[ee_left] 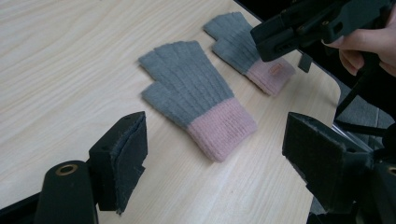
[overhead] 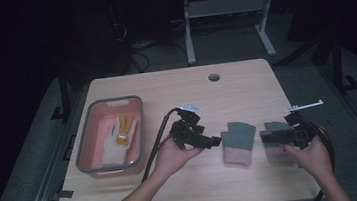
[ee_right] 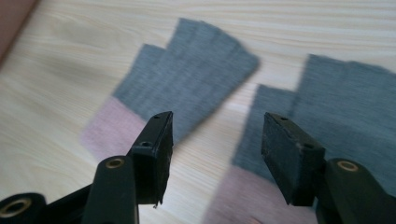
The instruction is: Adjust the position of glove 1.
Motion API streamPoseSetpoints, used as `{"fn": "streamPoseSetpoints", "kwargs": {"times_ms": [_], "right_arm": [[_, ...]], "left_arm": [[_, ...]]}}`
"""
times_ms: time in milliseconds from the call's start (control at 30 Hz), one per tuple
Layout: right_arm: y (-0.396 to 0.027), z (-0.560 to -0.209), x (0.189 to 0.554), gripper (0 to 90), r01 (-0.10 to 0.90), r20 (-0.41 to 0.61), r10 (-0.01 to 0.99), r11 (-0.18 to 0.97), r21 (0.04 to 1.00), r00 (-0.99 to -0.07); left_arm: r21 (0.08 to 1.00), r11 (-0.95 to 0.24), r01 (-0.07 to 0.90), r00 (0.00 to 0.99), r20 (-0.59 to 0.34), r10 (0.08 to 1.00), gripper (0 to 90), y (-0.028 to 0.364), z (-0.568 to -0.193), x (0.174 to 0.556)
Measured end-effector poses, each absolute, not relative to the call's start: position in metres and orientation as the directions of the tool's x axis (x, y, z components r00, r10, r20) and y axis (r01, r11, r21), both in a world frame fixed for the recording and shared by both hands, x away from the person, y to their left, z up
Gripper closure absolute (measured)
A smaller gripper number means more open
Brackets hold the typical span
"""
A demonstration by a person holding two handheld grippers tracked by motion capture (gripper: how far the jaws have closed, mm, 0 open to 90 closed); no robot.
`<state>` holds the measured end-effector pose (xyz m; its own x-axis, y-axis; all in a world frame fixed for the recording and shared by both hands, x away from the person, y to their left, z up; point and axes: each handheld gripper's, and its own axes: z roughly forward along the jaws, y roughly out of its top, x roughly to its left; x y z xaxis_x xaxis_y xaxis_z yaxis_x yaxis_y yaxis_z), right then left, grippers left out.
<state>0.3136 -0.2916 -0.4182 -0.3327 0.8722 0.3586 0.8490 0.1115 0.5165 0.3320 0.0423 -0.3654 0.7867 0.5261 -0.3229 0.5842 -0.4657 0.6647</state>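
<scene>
The left gripper (overhead: 211,141) is held just left of the two gloves, its jaws pointing toward them and standing wide apart with nothing between the pads; in the left gripper view (ee_left: 212,158) they frame bare wood with the nearer glove lying just beyond them. The right gripper (overhead: 267,139) hangs over the right-hand glove, and in the right gripper view (ee_right: 215,140) its jaws are also parted and grip nothing, with the strip of table between the two gloves showing in the gap.

Going across the light wooden table (overhead: 245,81) from the left: a pink basin with a grey rim (overhead: 137,135) sits near the left edge, and inside it lies a pale glove with yellow patches (overhead: 120,137). Well to the right of the basin, past the left gripper, the left glove (overhead: 238,142) lies flat, grey at the finger end and pink at the cuff, the cuff toward the person. Just beside it, apart by a narrow strip of wood, the right glove (overhead: 274,143) lies the same way, partly covered by the right gripper; a small tag on its pink cuff is visible in the left gripper view (ee_left: 275,69).
</scene>
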Motion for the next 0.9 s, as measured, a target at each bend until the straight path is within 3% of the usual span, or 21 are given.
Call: {"fn": "streamPoseSetpoints", "kwargs": {"times_ms": [500, 900], "right_arm": [[-0.314, -0.431, 0.315, 48.0, 0.873, 0.235, 0.934, 0.133, 0.468, -0.269], [-0.303, -0.445, 0.319, 52.4, 0.878, 0.101, 0.949, 0.231, 0.420, -0.298]], "left_arm": [[0.661, -0.463, 0.591, 0.788, -0.348, 0.508, 22.7, 0.032, -0.380, 0.327], [0.652, -0.464, 0.599, 0.784, -0.359, 0.506, 22.7, 0.030, -0.390, 0.325]]}}
